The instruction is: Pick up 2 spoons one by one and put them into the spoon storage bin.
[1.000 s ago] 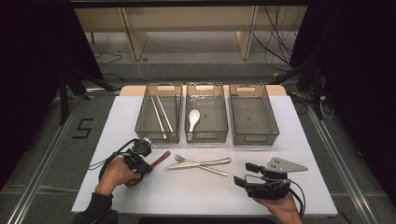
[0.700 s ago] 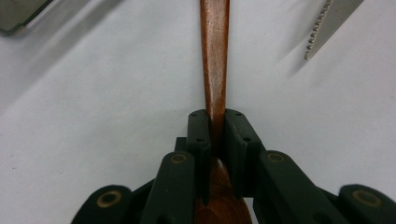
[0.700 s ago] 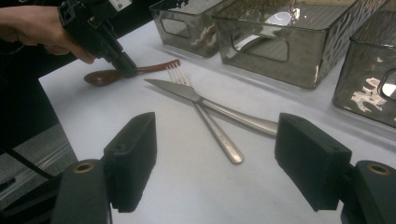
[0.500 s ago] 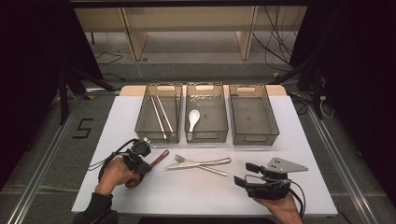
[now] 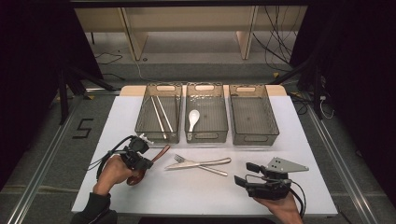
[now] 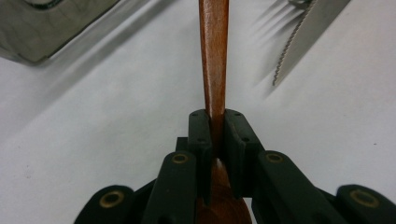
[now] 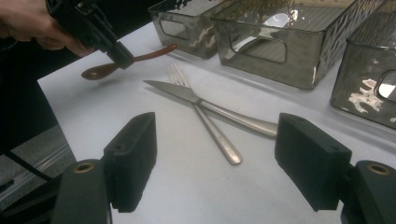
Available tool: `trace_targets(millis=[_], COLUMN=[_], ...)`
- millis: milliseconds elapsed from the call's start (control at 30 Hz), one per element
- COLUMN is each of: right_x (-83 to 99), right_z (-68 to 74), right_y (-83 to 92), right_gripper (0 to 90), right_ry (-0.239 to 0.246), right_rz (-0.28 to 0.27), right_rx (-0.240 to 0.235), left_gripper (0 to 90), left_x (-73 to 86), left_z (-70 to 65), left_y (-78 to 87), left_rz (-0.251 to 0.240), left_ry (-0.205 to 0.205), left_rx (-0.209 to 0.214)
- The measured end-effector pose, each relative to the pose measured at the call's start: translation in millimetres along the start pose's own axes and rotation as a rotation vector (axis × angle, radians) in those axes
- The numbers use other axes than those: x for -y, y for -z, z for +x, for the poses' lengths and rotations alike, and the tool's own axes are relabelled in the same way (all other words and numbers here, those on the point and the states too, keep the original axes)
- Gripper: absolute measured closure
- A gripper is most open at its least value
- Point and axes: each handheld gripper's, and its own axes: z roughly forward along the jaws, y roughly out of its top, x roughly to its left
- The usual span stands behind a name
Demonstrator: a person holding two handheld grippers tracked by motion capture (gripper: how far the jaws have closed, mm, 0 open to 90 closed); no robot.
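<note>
Left gripper (image 5: 144, 161) is clamping the wooden spoon (image 5: 156, 156) — jaws pressing together on its neck, just above the bowl. In the left gripper view the handle (image 6: 214, 51) is running straight out between the jaws, along their line, with the bowl sitting back behind the pads. In the high view the spoon's long axis is lying diagonal: handle pointing up-right toward the left bin (image 5: 159, 113), bowl toward the person. It is sitting near the table's (image 5: 140, 196) left front, left of the crossed fork (image 5: 198, 164) and knife (image 5: 201, 164). Right gripper (image 5: 242, 173) is resting near the right front edge — jaws standing wide apart, holding nothing.
</note>
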Motion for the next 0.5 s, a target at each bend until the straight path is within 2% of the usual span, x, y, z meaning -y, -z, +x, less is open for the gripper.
trace_targets(millis=[267,500], right_x=[0.1,-0.2], right_z=[-0.2,-0.9], right_y=[0.2,-0.3], right_gripper=[30.5,30.5], right_ry=[-0.003,-0.005], right_rz=[-0.001,-0.002], right_rx=[0.002,0.004], left_gripper=[81.5,81.5], left_x=[-7.2,-27.5], left_z=[-5.0,-17.5], left_y=[14.6,27.2], left_rz=[-0.106,-0.185], left_ry=[0.010,-0.008], left_rx=[0.056,0.084])
